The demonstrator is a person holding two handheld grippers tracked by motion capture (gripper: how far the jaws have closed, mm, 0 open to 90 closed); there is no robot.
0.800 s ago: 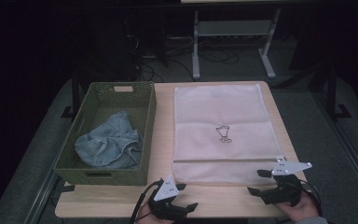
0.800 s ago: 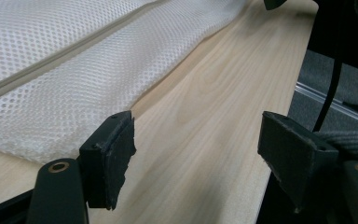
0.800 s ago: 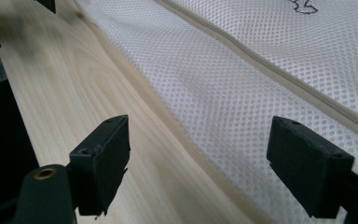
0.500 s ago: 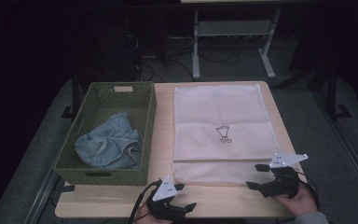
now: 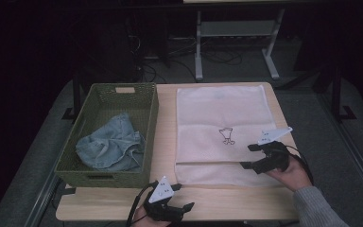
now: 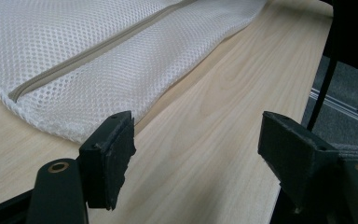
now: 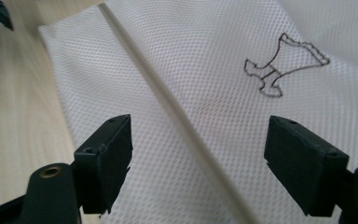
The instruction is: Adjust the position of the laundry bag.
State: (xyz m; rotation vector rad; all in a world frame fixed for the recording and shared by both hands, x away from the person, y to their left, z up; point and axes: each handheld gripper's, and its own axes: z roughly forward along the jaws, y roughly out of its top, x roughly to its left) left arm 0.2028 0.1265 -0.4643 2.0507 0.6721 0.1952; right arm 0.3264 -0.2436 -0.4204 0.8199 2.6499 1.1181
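Mesh laundry bag (image 5: 223,135) lies flat on the wooden table (image 5: 165,142), just right of the green basket (image 5: 149,123) w/ a crumpled denim garment (image 5: 109,145) inside. Bag's zipper (image 7: 177,116) runs across near its front edge; a small outline print (image 5: 226,135) sits mid-bag.

Change since 0.8 s ago: right gripper (image 5: 250,156) has come up from the table's front-right corner and in over the bag's right side, now above the zipper line. In the right gripper view the zipper passes between its jaws, which stand wide apart, nothing pinched. Left gripper (image 5: 179,198) hasn't shifted: parked at the table's front edge, just short of the bag's near-left corner (image 6: 70,133), jaws also spread, holding nothing.

Reading: looks like the approach phase to open the bag, right side heading for the zipper, prob. so the denim can go in. No contact w/ the bag yet; zipper appears closed.
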